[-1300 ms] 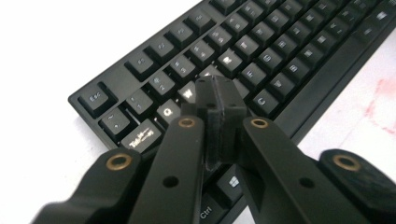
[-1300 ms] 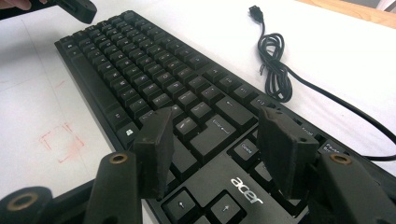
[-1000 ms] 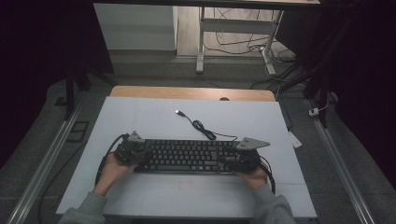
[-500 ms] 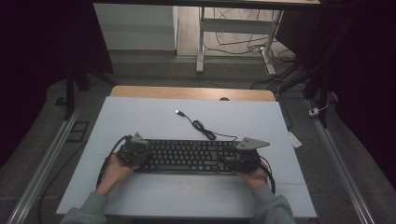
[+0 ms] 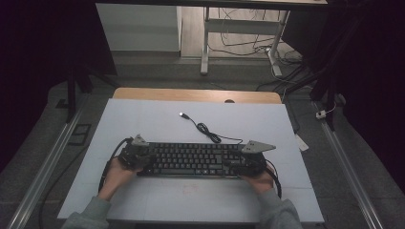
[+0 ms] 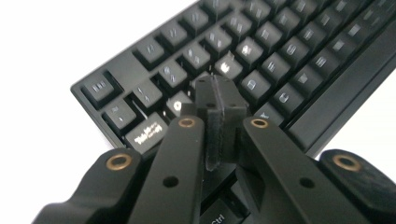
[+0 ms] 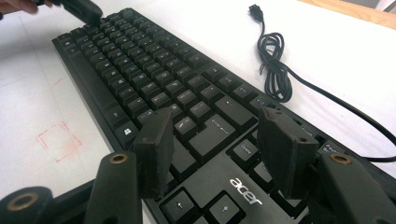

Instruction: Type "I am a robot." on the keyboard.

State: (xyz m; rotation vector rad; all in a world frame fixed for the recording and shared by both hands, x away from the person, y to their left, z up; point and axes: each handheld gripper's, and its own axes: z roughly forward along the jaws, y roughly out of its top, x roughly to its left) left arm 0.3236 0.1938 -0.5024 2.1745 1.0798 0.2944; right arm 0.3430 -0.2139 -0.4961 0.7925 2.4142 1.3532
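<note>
A black keyboard (image 5: pixel 193 160) lies across the middle of the white table top (image 5: pixel 143 119). Its cable (image 5: pixel 210 134) runs back in a coil and ends in a loose USB plug (image 5: pixel 183 114). My left gripper (image 5: pixel 136 155) is at the keyboard's left end. Its pads are pressed together, with nothing between them, and its tips (image 6: pixel 219 100) sit just over the keys; contact cannot be made out. My right gripper (image 5: pixel 250 163) is at the right end. Its jaws are spread open (image 7: pixel 215 120) above the keys around Enter (image 7: pixel 219 128), gripping nothing. The left gripper (image 7: pixel 84 10) also appears far off.
A faint red square mark (image 7: pixel 58 140) is drawn on the table in front of the keyboard. A wooden strip (image 5: pixel 196 95) edges the table's far side. Metal rails (image 5: pixel 45 167) run along both sides, and desk legs and floor cables (image 5: pixel 248 43) lie beyond.
</note>
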